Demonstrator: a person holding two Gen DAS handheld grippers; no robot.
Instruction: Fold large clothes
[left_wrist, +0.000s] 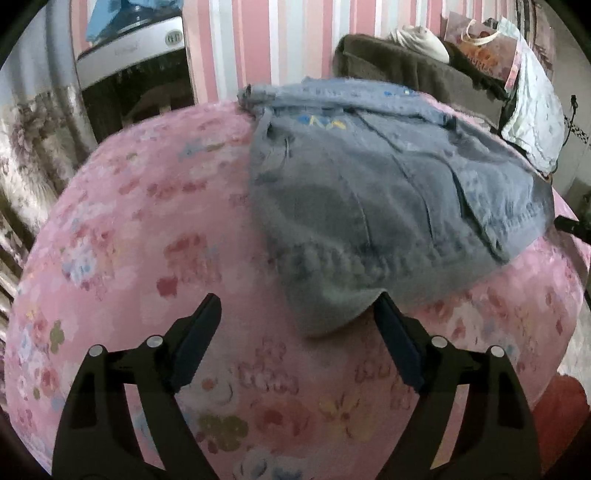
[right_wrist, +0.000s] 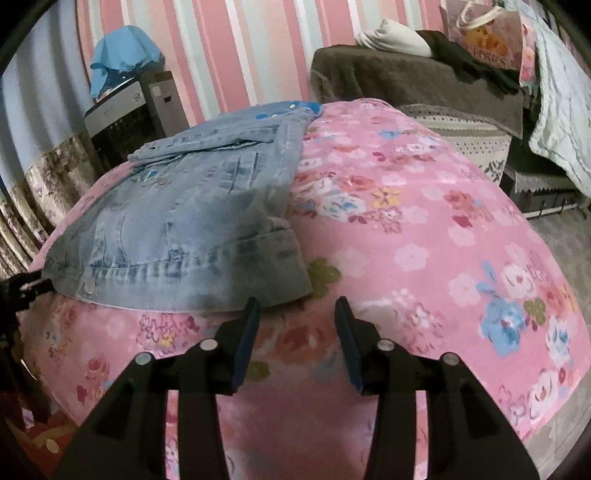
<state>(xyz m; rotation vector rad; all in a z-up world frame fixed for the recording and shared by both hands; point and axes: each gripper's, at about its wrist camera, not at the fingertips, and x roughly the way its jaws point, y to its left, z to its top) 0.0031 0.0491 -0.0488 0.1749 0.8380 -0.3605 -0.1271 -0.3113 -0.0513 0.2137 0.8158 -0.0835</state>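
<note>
A light blue denim jacket (left_wrist: 373, 192) lies partly folded on the pink floral blanket (left_wrist: 147, 229). In the left wrist view my left gripper (left_wrist: 297, 302) is open and empty, its jaws wide apart, just in front of the jacket's near rounded corner. In the right wrist view the jacket (right_wrist: 177, 229) lies ahead and to the left. My right gripper (right_wrist: 297, 304) is open and empty, just in front of the jacket's near hem corner, above the blanket (right_wrist: 424, 229).
A brown-covered sofa (right_wrist: 406, 74) with a white pillow (right_wrist: 395, 37) and a floral bag (right_wrist: 487, 37) stands behind. A grey appliance with a blue cloth (right_wrist: 122, 62) stands against the striped wall. A pale quilt (right_wrist: 565, 92) hangs at far right.
</note>
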